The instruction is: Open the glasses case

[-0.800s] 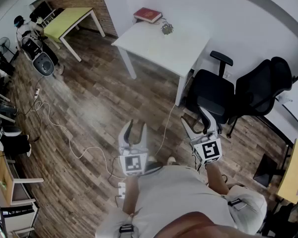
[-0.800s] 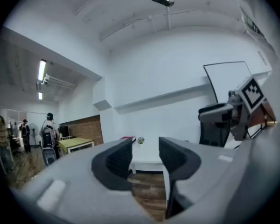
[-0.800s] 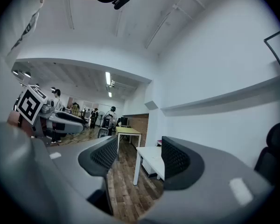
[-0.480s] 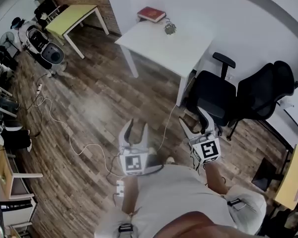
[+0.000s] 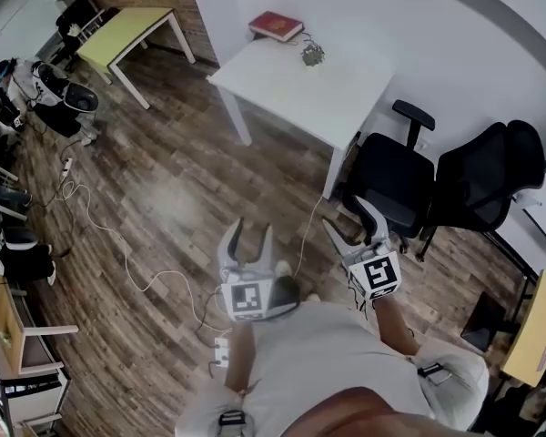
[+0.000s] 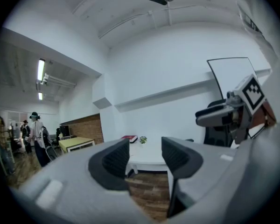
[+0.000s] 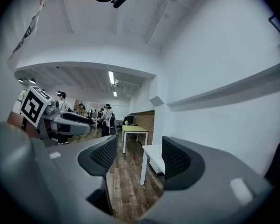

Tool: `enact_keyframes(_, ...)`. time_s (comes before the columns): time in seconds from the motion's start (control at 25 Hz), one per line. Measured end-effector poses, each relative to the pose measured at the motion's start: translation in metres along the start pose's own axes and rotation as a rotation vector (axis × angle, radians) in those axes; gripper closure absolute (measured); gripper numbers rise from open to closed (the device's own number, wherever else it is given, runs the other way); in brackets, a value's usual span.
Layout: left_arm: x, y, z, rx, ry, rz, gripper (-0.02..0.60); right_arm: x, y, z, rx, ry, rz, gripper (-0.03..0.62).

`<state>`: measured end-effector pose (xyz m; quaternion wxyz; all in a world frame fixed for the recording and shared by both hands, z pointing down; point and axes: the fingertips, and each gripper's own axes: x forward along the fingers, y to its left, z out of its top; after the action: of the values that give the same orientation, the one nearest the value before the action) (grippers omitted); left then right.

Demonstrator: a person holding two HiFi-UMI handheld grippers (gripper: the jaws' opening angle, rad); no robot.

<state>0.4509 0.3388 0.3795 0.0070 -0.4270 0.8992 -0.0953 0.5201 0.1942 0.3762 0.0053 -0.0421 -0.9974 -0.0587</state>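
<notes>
From the head view, the person stands on a wooden floor (image 5: 164, 189) with both grippers held out level in front. The left gripper (image 5: 253, 228) has its jaws spread apart with nothing in them, and the right gripper (image 5: 348, 218), just beside it to the right, is likewise open and empty. Farther off stands a white table (image 5: 300, 89). A flat red case (image 5: 276, 25) lies at its far left corner, well apart from both grippers. It looks closed, but it is too small to tell for sure that it is the glasses case. A small greenish clump (image 5: 311, 55) sits near it on the table. Two black office chairs (image 5: 396, 176) stand right of the table, and a yellow table (image 5: 132, 30) stands far to the left.

In the left gripper view, the jaws are apart with only air between them. The white table shows through the gap, with the red case (image 6: 129, 137) and the greenish clump on its far end. The right gripper shows at the right edge.

In the right gripper view, the jaws are open and bare, framing the floor and a corner of the white table. The yellow table and some standing people are farther back on the left.
</notes>
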Motion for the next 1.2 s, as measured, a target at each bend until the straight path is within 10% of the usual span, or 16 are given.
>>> enact_keyframes(1.2, 0.153, 0.162, -0.02, 0.011, -0.026, -0.095, 0.359, 0.205, -0.036, 0.001, -0.019, 0.045, -0.126, 0.307)
